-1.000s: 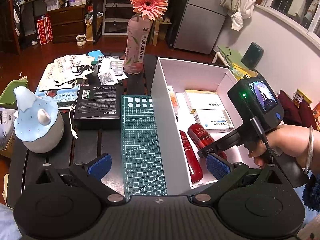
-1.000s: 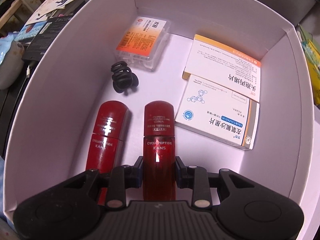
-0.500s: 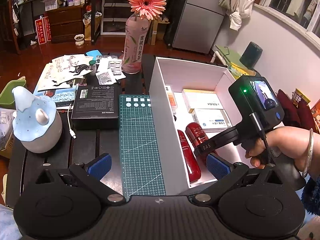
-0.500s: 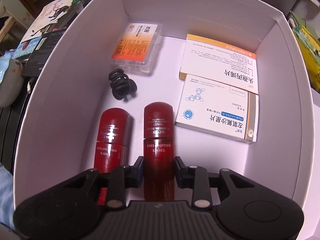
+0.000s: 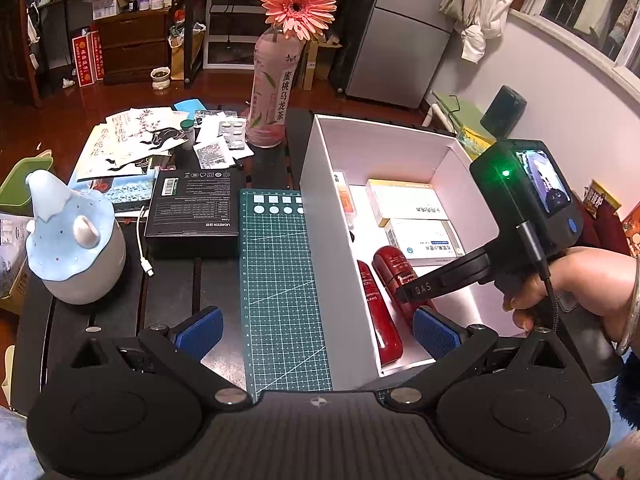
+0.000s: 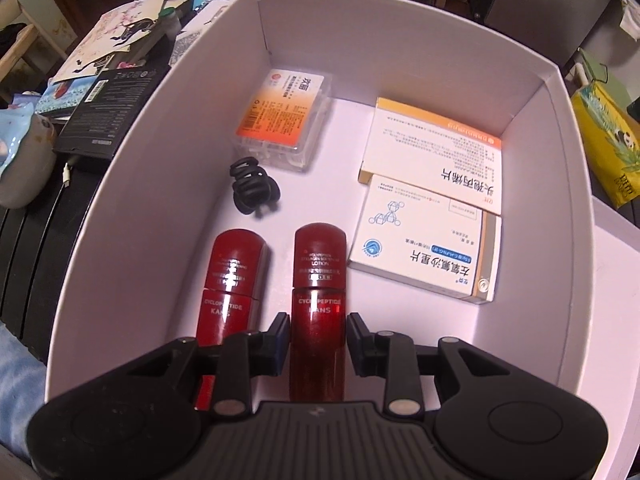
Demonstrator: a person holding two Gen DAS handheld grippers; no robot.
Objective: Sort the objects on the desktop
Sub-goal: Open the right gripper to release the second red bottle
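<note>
My right gripper (image 6: 318,344) is shut on a dark red lotion bottle (image 6: 319,264), lying low inside the white box (image 6: 160,160). A second red bottle (image 6: 234,268) lies just left of it. Also in the box are a black hair clip (image 6: 252,190), an orange-labelled clear case (image 6: 286,116) and two medicine cartons (image 6: 424,256). In the left wrist view a hand holds the right gripper (image 5: 404,292) over the held bottle (image 5: 394,264). My left gripper (image 5: 316,332) is open and holds nothing, above the green cutting mat (image 5: 280,280) and the box's left wall (image 5: 332,240).
Left of the mat sit a black carton (image 5: 192,208), a white cable (image 5: 144,256) and a blue-and-white ceramic pot (image 5: 72,240). Behind them stand a pink tea bottle with a flower (image 5: 272,96), loose papers (image 5: 132,140) and blister packs (image 5: 232,132).
The right gripper keeps its grip on the red bottle and has shifted only slightly inside the box. The left gripper has stayed still.
</note>
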